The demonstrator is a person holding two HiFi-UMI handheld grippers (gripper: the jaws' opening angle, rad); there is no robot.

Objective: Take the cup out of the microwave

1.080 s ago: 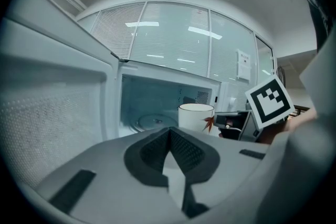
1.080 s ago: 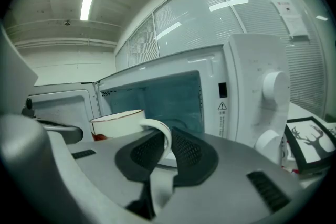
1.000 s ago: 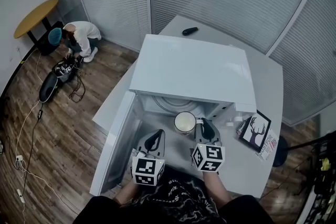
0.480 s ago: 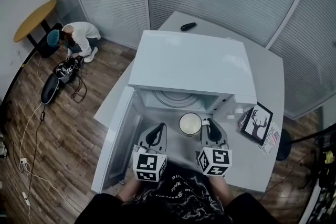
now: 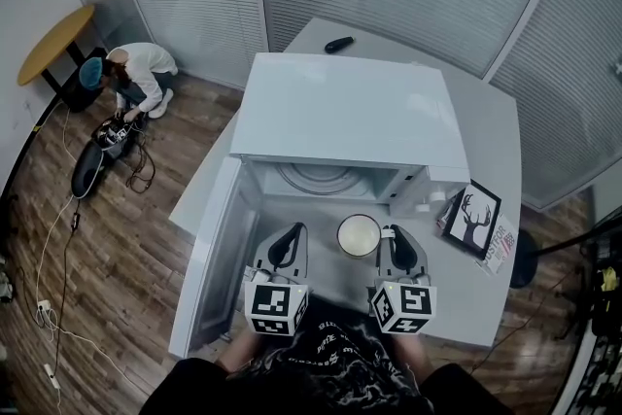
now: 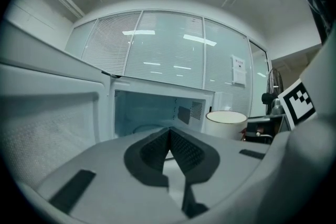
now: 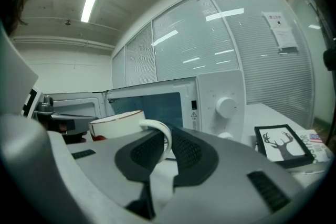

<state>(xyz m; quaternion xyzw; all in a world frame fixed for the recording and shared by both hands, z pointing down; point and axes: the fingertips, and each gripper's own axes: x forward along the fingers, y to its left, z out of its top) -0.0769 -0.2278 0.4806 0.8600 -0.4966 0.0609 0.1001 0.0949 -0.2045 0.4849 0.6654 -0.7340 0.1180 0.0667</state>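
**Cup Outside the Microwave Cavity**

The right gripper (image 5: 393, 238) is clamped on the handle (image 7: 161, 140) of the cup (image 5: 359, 235). The cup is held just in front of the microwave (image 5: 350, 117), outside its open cavity, over the tabletop (image 5: 491, 136). The left gripper (image 5: 292, 240) is empty with its jaws closed together. It is also in front of the microwave, beside the swung-open door (image 5: 206, 258).
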